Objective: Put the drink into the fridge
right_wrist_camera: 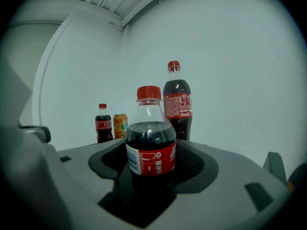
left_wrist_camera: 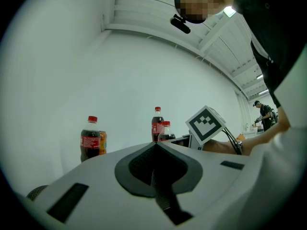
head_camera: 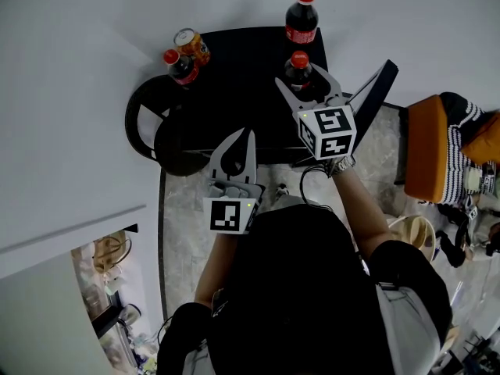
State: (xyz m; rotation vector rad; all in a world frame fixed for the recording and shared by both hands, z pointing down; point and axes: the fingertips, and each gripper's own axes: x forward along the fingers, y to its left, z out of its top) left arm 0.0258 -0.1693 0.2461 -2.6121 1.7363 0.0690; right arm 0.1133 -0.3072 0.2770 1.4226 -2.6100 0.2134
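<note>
Red-capped, red-labelled clear plastic cola bottle [right_wrist_camera: 150, 143] stands upright near the far right corner of the square black table top [head_camera: 234, 92], with my right gripper [head_camera: 301, 76] set around its lower body. The right gripper view has the bottle seated in the dark curved recess of the pads, which look to close on it from both sides, so I read this as a grip taken with the bottle not yet lifted off the table.

My left gripper [head_camera: 248, 135] hangs nearer to me over the table's front edge. Its jaws are pressed together with nothing between them.

Three other drinks wait on the table. A taller cola bottle with a red cap [head_camera: 301, 14] stands just behind the held one at the far edge. A small cola bottle [head_camera: 180, 66] and an orange drinks can [head_camera: 192, 45] sit side by side at the far left corner, well apart from the right gripper.

As I judge it, the step in hand is the pick-up, the first of the task. The next move calls for a straight lift that keeps the bottle upright and clear of the taller bottle behind it, then a carry to the fridge. No view shows a fridge I can be sure of, and its door may need the free left gripper.
</note>
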